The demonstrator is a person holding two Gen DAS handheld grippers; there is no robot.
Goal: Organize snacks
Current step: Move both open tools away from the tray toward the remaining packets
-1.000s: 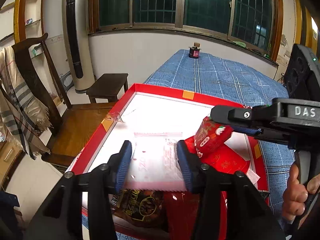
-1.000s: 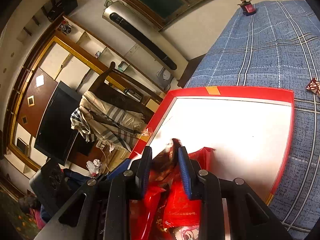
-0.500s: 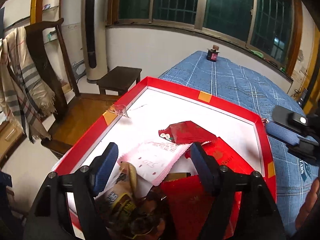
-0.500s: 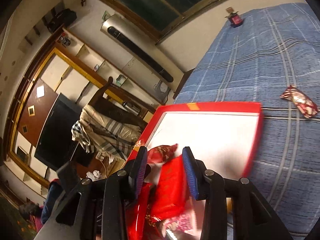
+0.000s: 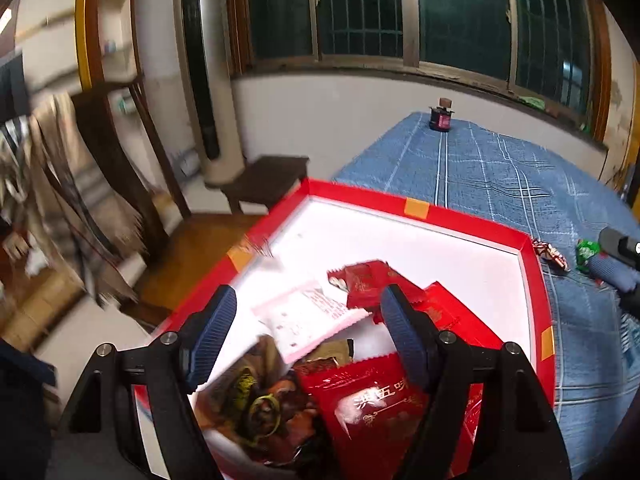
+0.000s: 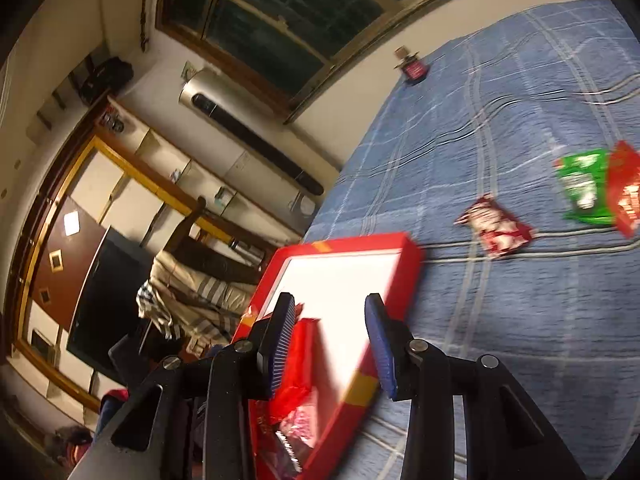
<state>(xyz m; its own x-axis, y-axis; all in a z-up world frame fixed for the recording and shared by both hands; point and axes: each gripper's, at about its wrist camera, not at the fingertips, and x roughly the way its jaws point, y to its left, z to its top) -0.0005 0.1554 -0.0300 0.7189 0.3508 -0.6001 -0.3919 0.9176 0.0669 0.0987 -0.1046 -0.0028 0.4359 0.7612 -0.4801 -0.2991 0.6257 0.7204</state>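
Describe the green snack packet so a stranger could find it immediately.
Start at the blue checked tablecloth and look past the far corner of the red tray, out on the bare cloth. Three loose packets lie there; the green packet sits between a red-and-white packet and a red packet overlapping its edge. It is the only green one.

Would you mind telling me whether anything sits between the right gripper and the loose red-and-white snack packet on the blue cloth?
Nothing visible does. The right gripper hangs open over the red box, and beyond the box's corner only bare blue cloth lies before the red-and-white snack packet. The green packet lies farther off, not in the way.
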